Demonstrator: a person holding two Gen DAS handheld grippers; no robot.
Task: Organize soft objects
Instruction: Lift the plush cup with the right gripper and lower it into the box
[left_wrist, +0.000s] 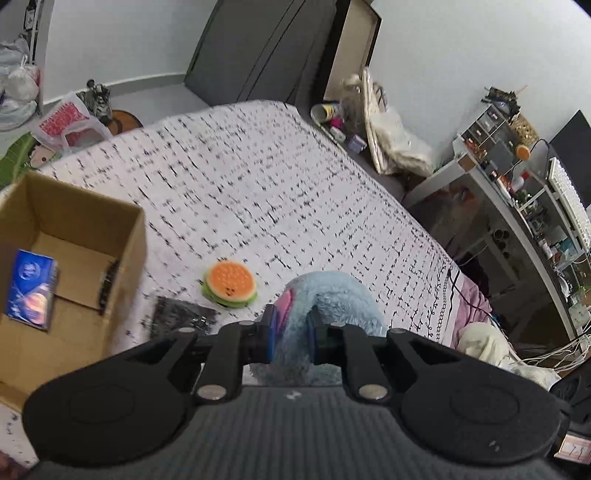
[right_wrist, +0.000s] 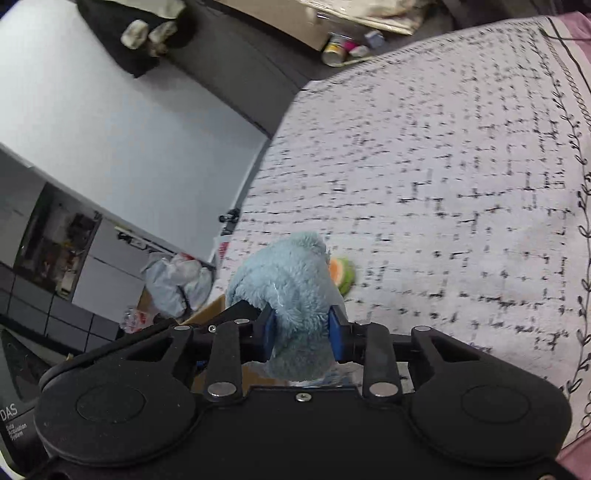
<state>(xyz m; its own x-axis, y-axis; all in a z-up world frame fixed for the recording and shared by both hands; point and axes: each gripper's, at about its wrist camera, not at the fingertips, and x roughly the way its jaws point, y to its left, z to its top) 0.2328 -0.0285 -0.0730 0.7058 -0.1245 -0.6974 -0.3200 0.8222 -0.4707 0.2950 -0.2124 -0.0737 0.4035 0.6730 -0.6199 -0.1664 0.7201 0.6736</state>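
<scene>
Left gripper (left_wrist: 291, 332) clamped on a light blue plush toy (left_wrist: 332, 302), blue pads sunk into the fur on both sides, a pink patch of the toy showing against the left pad. Toy lifted off the bed, filling the lower middle of the left wrist view.

Right gripper (right_wrist: 302, 334) likewise clenched on the light blue plush toy (right_wrist: 291, 291), pads pressed into a fluffy lobe that bulges up and forward past the fingertips. Whether both grippers share one toy: cannot tell for sure, though fur and colour match.

Bed cover (left_wrist: 277, 177) white with a black dashed grid, spread across most of both views, a floral border along the edge at 3 o'clock in the right wrist view.

Burger-shaped plush (left_wrist: 229, 284) lying on the cover, orange bun with a small face and a green rim, at 10 o'clock from the left gripper and near it. Same burger-shaped plush (right_wrist: 343, 275) half hidden behind the blue fur in the right wrist view, at 1 o'clock from the right gripper.

Open cardboard box (left_wrist: 92, 221) on the bed at 9 o'clock of the left wrist view, a blue printed packet (left_wrist: 31, 288) propped inside. Dark crumpled item (left_wrist: 184, 314) on the cover between box and left gripper, too blurred to identify.

Cluttered desk (left_wrist: 517, 192) at 3 o'clock, well apart from the bed.
</scene>
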